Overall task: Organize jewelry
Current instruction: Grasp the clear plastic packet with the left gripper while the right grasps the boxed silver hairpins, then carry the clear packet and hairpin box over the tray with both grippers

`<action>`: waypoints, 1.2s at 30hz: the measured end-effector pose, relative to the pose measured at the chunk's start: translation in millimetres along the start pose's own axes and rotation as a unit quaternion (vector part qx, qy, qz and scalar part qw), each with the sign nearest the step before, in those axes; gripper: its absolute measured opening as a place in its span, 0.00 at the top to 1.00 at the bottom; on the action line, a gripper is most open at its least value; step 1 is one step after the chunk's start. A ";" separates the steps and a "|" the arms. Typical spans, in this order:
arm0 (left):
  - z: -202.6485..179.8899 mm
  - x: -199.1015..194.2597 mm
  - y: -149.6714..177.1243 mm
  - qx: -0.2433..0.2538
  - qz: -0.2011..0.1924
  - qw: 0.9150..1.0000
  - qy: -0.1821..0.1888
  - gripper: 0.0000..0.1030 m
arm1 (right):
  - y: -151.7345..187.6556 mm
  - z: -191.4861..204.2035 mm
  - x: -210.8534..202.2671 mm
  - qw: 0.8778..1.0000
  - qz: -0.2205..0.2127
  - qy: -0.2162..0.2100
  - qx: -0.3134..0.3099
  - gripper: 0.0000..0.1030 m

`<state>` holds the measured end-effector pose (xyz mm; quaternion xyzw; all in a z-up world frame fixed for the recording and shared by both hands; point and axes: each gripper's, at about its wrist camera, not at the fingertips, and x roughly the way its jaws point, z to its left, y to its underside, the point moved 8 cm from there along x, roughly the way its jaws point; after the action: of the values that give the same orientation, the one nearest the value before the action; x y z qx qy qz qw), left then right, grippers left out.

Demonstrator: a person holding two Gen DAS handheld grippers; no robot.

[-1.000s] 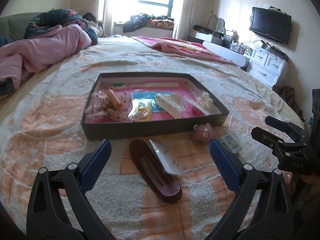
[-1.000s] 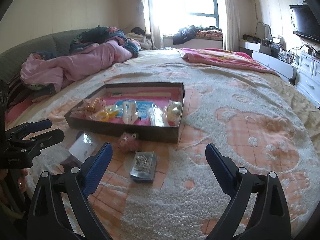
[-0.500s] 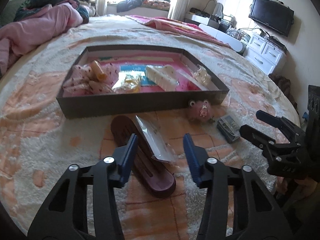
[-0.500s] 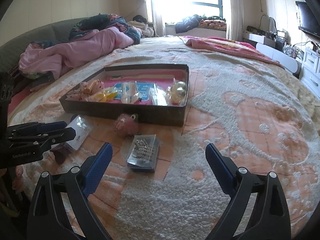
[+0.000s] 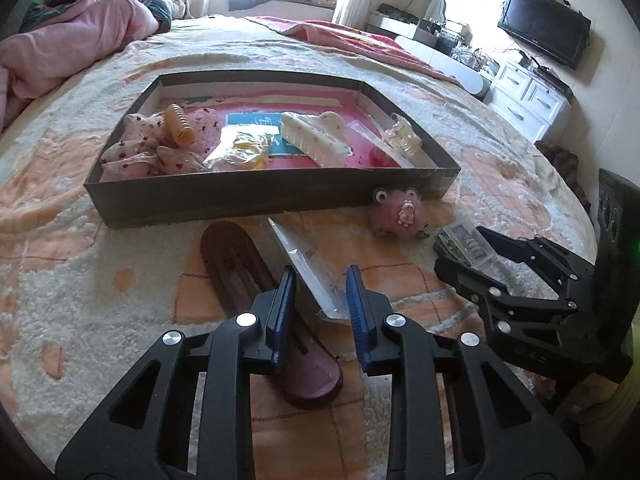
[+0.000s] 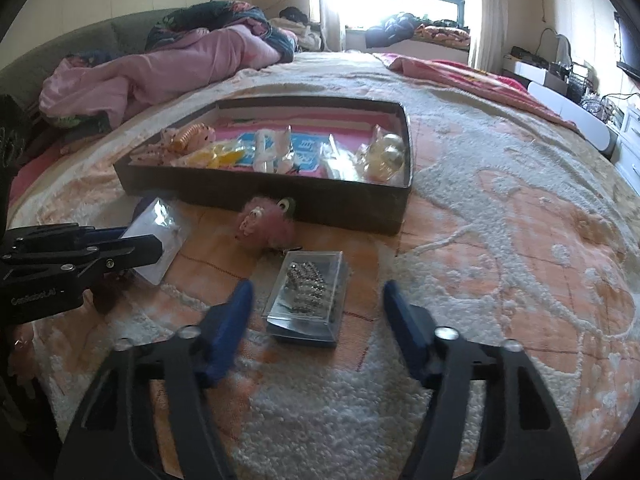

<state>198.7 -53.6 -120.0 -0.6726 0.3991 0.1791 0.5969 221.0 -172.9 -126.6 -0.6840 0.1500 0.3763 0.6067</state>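
Observation:
My left gripper (image 5: 320, 286) hangs low over a clear plastic packet (image 5: 310, 268) that leans on a dark maroon hair clip (image 5: 244, 276). Its jaws are closing with the packet's near end between the blue pads, and a gap still shows on the left side. My right gripper (image 6: 316, 294) is also closing, its pads on either side of a clear box of silver clips (image 6: 308, 296) without touching it. A pink fluffy frog clip (image 6: 266, 226) lies against the front wall of the dark tray (image 5: 240, 196), which holds several hair clips and scrunchies.
Everything lies on a fluffy cream and orange bedspread (image 6: 500, 260). In each view the other gripper shows at the side: the right gripper (image 5: 464, 250) and the left gripper (image 6: 148, 244). Pink bedding (image 6: 168, 72) is heaped at the far left, and white drawers (image 5: 528, 104) stand at the right.
Both grippers have sunk toward the bedspread and their jaws have narrowed, the left around the clear packet and the right around the clear box.

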 end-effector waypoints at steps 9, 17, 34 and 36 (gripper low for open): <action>-5.2 8.5 -2.4 0.012 0.006 1.000 -0.009 0.89 | 0.9 -3.0 0.3 1.000 0.002 -0.004 0.006 0.70; -6.6 0.4 -3.7 0.018 -0.002 1.000 -0.003 0.92 | -0.3 -3.8 -7.7 1.000 -0.003 -0.021 0.022 0.70; 4.6 -40.0 -23.6 -0.001 -0.056 0.998 -0.002 0.92 | -17.4 25.5 -33.8 0.997 -0.032 -0.064 0.004 0.70; 6.3 -42.1 -25.8 -0.002 -0.059 0.998 -0.003 0.92 | -20.6 30.2 -35.1 0.997 -0.033 -0.067 0.000 0.70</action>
<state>193.6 -34.9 -74.2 -0.6958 0.3562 0.1468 0.6062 201.0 -148.8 -86.8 -0.6617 0.0858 0.4011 0.6277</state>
